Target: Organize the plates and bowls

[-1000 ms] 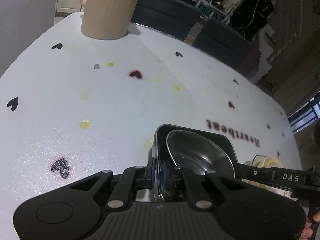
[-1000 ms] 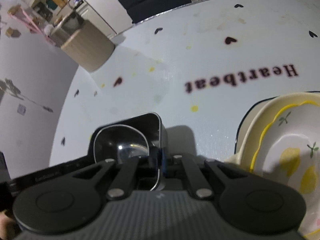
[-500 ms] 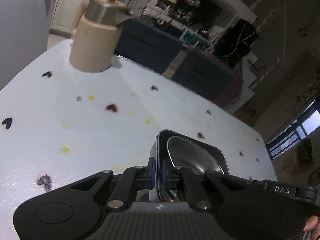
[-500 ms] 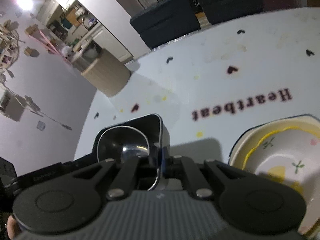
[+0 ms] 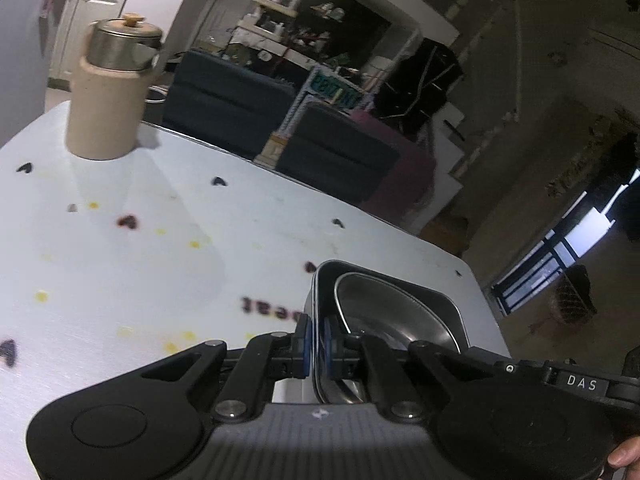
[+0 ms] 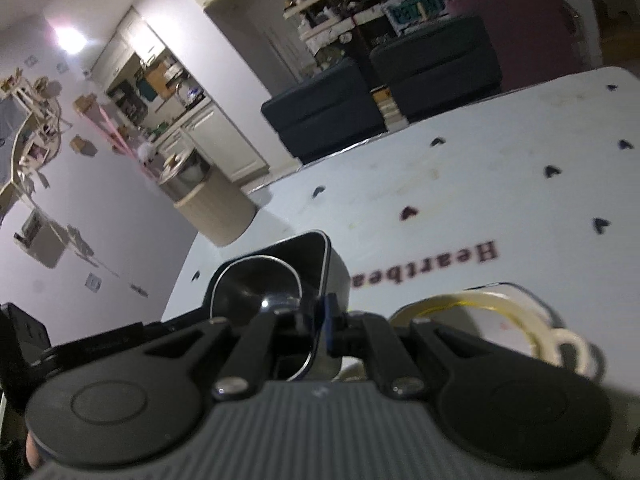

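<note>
both fingers pinch opposite walls of the steel tray (image 5: 384, 320) w/ bowl inside, lower centre of frame; left (image 5: 316, 346), right (image 6: 322, 330). plates (image 6: 500, 320) lie lower right, nearer my right hand.

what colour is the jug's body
Beige body on the jug, metal lid; clearest in the left wrist view.

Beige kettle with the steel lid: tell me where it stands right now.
The beige kettle stands at the table's far left corner in the left wrist view, well apart from the metal tray held near the camera.
</note>
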